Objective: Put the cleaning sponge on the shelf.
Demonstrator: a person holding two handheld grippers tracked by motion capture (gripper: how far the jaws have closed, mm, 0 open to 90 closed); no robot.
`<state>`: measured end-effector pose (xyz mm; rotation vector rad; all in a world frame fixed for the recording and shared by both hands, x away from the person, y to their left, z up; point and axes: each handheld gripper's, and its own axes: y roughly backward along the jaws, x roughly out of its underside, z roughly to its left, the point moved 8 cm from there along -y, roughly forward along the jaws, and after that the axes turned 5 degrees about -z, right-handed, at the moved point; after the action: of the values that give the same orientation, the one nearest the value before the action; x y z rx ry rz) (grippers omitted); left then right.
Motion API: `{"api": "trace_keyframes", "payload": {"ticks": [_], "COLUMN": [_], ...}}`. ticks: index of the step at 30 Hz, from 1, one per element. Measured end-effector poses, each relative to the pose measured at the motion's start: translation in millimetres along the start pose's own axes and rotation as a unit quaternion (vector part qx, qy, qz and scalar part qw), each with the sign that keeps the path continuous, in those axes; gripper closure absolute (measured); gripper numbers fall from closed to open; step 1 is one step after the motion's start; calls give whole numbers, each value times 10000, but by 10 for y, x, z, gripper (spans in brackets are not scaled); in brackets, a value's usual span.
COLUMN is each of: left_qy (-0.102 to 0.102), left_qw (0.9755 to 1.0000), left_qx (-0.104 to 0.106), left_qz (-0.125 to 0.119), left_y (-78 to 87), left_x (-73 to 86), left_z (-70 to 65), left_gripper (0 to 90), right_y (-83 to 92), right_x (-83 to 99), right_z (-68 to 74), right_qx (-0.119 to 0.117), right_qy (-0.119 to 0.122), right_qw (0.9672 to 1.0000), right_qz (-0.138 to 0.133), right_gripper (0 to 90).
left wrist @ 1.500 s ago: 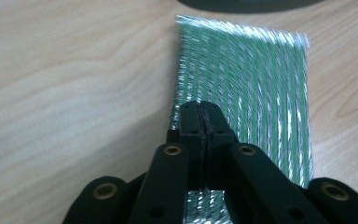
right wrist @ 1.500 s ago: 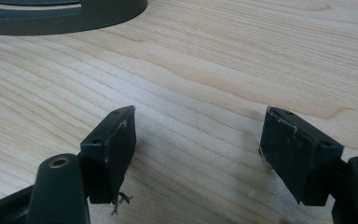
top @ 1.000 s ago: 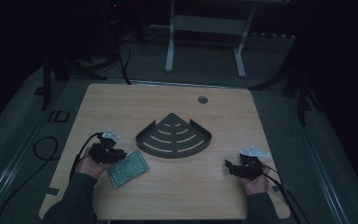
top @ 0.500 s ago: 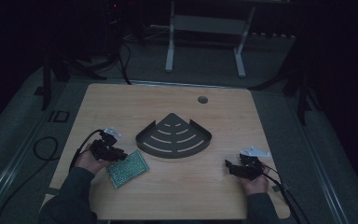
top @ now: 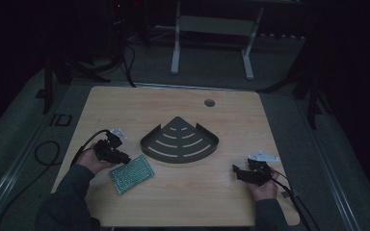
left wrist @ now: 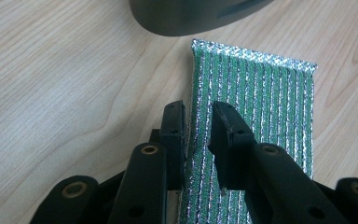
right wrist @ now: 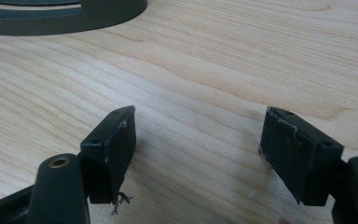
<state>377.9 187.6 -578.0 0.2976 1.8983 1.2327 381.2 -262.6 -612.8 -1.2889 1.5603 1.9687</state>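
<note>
A green scrub pad with silver stripes [top: 131,173] lies flat on the wooden table, just in front of a dark fan-shaped slotted tray [top: 179,142]. My left gripper [top: 120,155] reaches the pad's left edge. In the left gripper view its jaws [left wrist: 198,109] stand a narrow gap apart over the edge strip of the pad [left wrist: 261,102], with the tray's rim [left wrist: 191,16] beyond. They have just been closing, and the pad's edge shows between them without being pinched. My right gripper [top: 238,172] rests at the front right, open [right wrist: 198,121] over bare wood.
A round cable hole [top: 209,102] sits near the table's far edge. The tray's rim [right wrist: 51,14] lies ahead and to the left in the right gripper view. Cables trail off both front corners. A white frame stands on the floor behind the table.
The left hand has shifted a little at the pad's edge. The right gripper has kept still.
</note>
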Motion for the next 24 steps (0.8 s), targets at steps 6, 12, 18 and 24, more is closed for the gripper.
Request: {"api": "trace_keyframes", "payload": {"ticks": [6,12,18,24], "left_qy": [-15,-48,-28,70], "left_qw": [9999,9997,9991,9987], "left_qx": [102,173,232,253], "left_qz": [87,190,351,427], "left_y": [-29,-48,-78,-101], "left_x": [-5,-8,13,28], "left_z": [18,18,7,15], "left_gripper": [761,777,790,790], "right_y": [-1,-2,-2,-2], "right_x": [-1,-1,-2,-2], "right_z": [0,-1,-1,-1], "right_qx": [-1,-2,-2,-2], "right_qy": [0,5,4,4], "right_qw": [10000,10000,10000,10000], "right_qz": [0,-1,-1,-2], "right_gripper": [261,261,261,261]}}
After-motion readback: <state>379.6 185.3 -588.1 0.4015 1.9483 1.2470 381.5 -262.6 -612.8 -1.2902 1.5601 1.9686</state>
